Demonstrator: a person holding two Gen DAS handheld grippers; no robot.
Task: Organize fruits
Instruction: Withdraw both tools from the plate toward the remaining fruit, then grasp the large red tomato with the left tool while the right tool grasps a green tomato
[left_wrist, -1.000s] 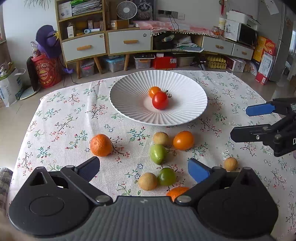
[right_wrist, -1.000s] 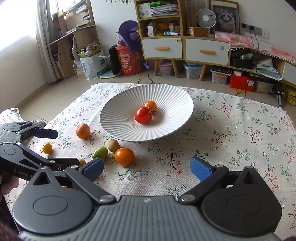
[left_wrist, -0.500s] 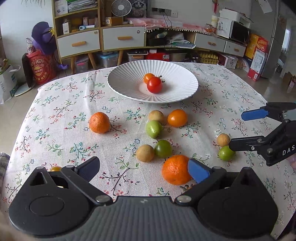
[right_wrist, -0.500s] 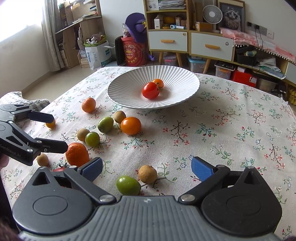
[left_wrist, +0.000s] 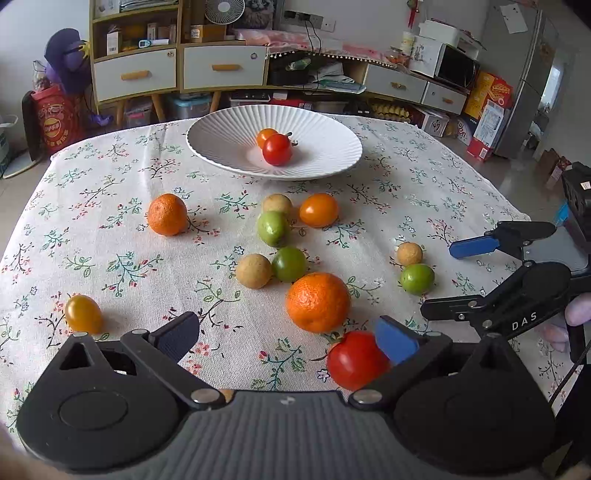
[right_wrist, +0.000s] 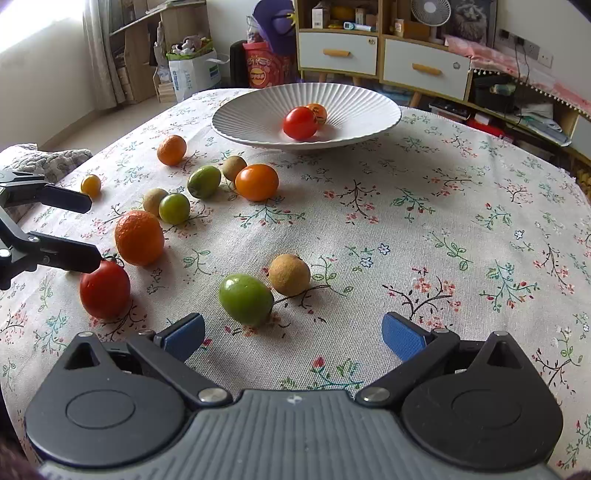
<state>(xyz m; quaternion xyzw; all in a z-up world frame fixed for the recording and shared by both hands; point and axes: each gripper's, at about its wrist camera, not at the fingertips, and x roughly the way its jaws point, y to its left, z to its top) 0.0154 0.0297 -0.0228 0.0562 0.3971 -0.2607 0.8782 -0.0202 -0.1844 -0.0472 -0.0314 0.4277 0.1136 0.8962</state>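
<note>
A white ribbed plate (left_wrist: 325, 147) (right_wrist: 354, 107) at the far side of the table holds a red tomato (left_wrist: 277, 149) and an orange tomato (left_wrist: 266, 134). Loose fruit lies on the floral cloth: a big orange (left_wrist: 317, 302) (right_wrist: 139, 238), a red tomato (left_wrist: 356, 360) (right_wrist: 105, 290), a green fruit (right_wrist: 245, 298) and a brown one (right_wrist: 289, 275). My left gripper (left_wrist: 286, 334) is open and empty, its right finger beside the red tomato. My right gripper (right_wrist: 293, 334) is open and empty, just behind the green fruit.
More fruit lies mid-table: a small orange (left_wrist: 167, 214), an orange tomato (left_wrist: 318, 209), green fruits (left_wrist: 273, 228) (left_wrist: 289, 264), brown fruits (left_wrist: 254, 270) (left_wrist: 277, 203) and a yellow tomato (left_wrist: 84, 314). Cabinets and clutter stand beyond the table's far edge.
Both grippers have pulled back toward the near edge of the table. The big orange, the near red tomato and the yellow tomato have come into the left wrist view. Both stay open.
</note>
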